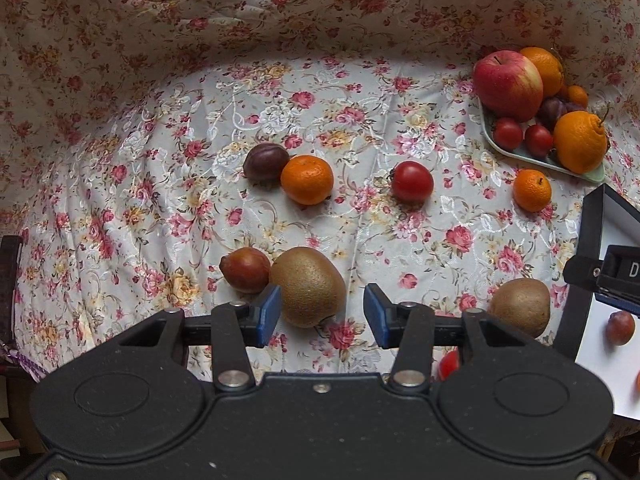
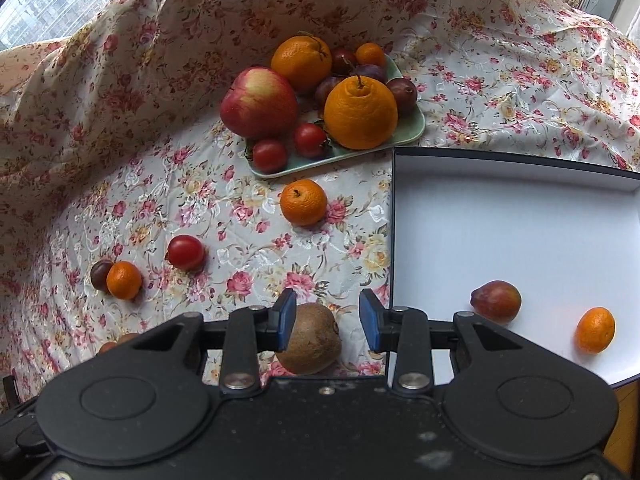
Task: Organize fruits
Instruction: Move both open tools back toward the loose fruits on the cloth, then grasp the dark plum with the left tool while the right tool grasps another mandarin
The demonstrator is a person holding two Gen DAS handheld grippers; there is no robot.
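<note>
On right gripper (image 1: 616,276), letter "D"

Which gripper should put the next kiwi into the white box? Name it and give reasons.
Right. The right gripper has its open jaws framing the kiwi lying beside the white box. The left gripper hovers by the other kiwi, farther from the box.

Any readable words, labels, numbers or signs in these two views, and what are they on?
"D": a single white letter, cut off by the frame edge, on the black device at the right of the left wrist view; the rest is out of frame.
Nothing else: no readable text on the fruit, plate, white box or cloth.
</note>
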